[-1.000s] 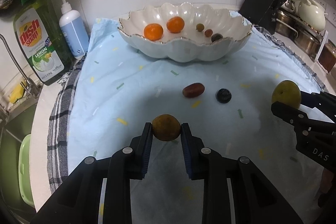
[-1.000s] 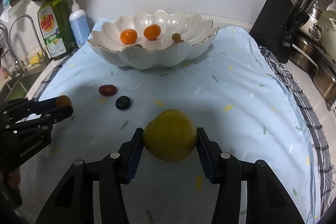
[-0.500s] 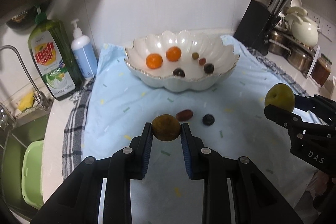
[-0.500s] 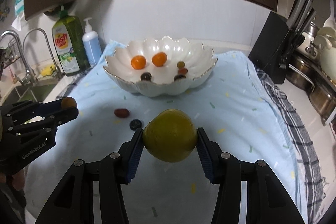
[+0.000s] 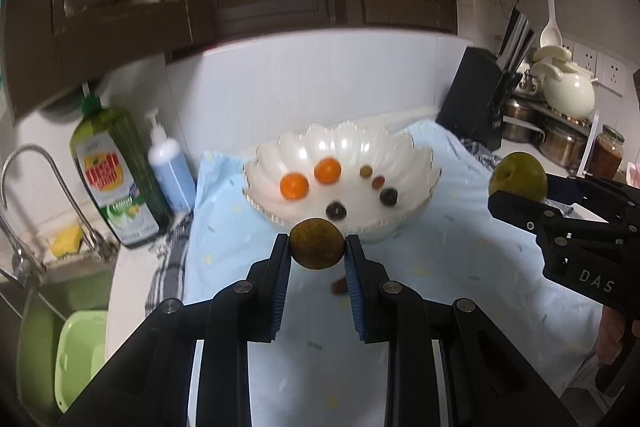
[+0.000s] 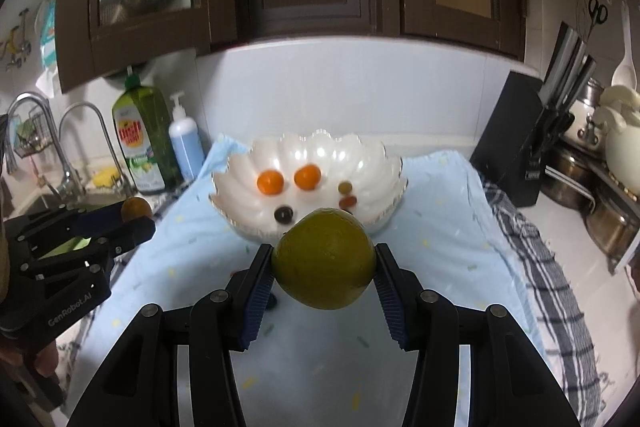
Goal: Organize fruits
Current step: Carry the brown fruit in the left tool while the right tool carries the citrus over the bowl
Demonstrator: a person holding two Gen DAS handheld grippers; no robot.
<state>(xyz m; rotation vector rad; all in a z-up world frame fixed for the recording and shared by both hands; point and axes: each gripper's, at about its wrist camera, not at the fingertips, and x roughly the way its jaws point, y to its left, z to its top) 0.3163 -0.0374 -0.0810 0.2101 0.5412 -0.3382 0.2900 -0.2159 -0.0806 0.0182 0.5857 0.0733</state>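
My left gripper [image 5: 317, 245] is shut on a small brown round fruit [image 5: 316, 243] and holds it high above the blue cloth, in front of the white scalloped bowl [image 5: 416, 163]. My right gripper [image 6: 324, 263] is shut on a large yellow-green fruit [image 6: 324, 259], also raised, and shows at the right of the left wrist view [image 5: 518, 177]. The bowl [image 6: 240, 183] holds two orange fruits [image 6: 270, 183] and several small dark ones. A reddish fruit [image 5: 338, 286] lies on the cloth, partly hidden behind my left fingers.
A green dish soap bottle [image 5: 116, 171] and a blue pump bottle [image 5: 170, 171] stand left of the bowl, beside the sink and tap [image 5: 36, 187]. A black knife block [image 6: 520, 143] and pots [image 6: 576, 171] stand at the right. Dark cabinets hang above.
Both grippers have risen higher above the cloth with their fruits, so the bowl now sits lower and farther in view and the wall cabinets have come into sight.
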